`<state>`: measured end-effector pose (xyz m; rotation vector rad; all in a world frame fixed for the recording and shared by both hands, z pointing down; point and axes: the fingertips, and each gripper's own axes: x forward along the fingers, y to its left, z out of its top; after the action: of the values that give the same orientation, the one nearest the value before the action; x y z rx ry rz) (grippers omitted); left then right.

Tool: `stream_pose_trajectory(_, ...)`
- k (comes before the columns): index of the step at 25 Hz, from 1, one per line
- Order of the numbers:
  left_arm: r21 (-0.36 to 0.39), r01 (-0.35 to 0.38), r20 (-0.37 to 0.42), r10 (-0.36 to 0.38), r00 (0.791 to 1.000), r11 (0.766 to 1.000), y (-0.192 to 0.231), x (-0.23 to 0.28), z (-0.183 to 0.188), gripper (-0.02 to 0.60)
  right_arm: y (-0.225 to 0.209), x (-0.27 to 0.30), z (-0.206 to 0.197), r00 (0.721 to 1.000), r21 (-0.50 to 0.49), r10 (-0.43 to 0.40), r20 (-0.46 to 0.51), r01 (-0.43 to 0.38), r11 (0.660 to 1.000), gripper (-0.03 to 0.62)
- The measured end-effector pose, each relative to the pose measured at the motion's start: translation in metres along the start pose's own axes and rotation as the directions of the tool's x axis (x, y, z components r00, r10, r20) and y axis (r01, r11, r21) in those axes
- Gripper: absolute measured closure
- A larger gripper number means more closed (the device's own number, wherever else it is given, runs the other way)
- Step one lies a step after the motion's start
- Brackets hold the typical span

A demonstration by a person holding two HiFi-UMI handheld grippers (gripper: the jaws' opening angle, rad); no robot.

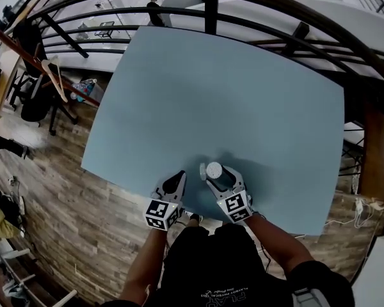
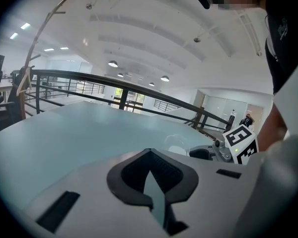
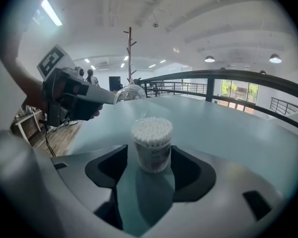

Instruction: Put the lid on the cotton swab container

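The right gripper [image 3: 150,157] stands open around an upright clear tub of white cotton swabs [image 3: 152,145] on the pale blue table [image 1: 243,94]. The left gripper [image 2: 150,155] is clamped on the clear round lid [image 3: 130,93].

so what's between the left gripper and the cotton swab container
The clear lid, at the tip of the left gripper, just left of the cotton swab container. The head view shows it, the right gripper view too.

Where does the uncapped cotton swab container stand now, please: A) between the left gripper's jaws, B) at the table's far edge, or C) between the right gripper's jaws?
C: the right gripper view shows the cotton swab container upright between the parted jaws of the right gripper.
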<state>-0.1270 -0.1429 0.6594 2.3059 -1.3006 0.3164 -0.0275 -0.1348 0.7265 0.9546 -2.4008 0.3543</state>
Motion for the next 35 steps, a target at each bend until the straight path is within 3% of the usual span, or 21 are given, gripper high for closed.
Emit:
stream_pose_trajectory(5,-0.008,0.003,0.012,-0.003,1.000,1.000,-0.001,-0.001,0.001,0.571,-0.005,0.007,0.002,0.999,0.015,-0.048,0.003,0.048,0.999,0.326)
stream_pose_trajectory(20,-0.003,0.020,0.001,-0.020,1.000,1.000,-0.012,0.010,-0.001,0.571,-0.010,0.009,0.001,0.999,0.014,-0.047,0.005,0.047,0.999,0.339)
stream_pose_trajectory(28,0.080,0.089,0.009,-0.090,0.996,0.993,-0.032,0.032,0.016,0.571,-0.010,0.011,0.005,0.999,0.033,-0.052,0.015,0.052,0.998,0.339)
stream_pose_trajectory(35,0.181,0.178,-0.051,-0.171,0.984,0.967,-0.062,0.049,0.020,0.571,-0.010,0.013,0.005,0.999,0.030,-0.043,0.027,0.042,0.999,0.339)
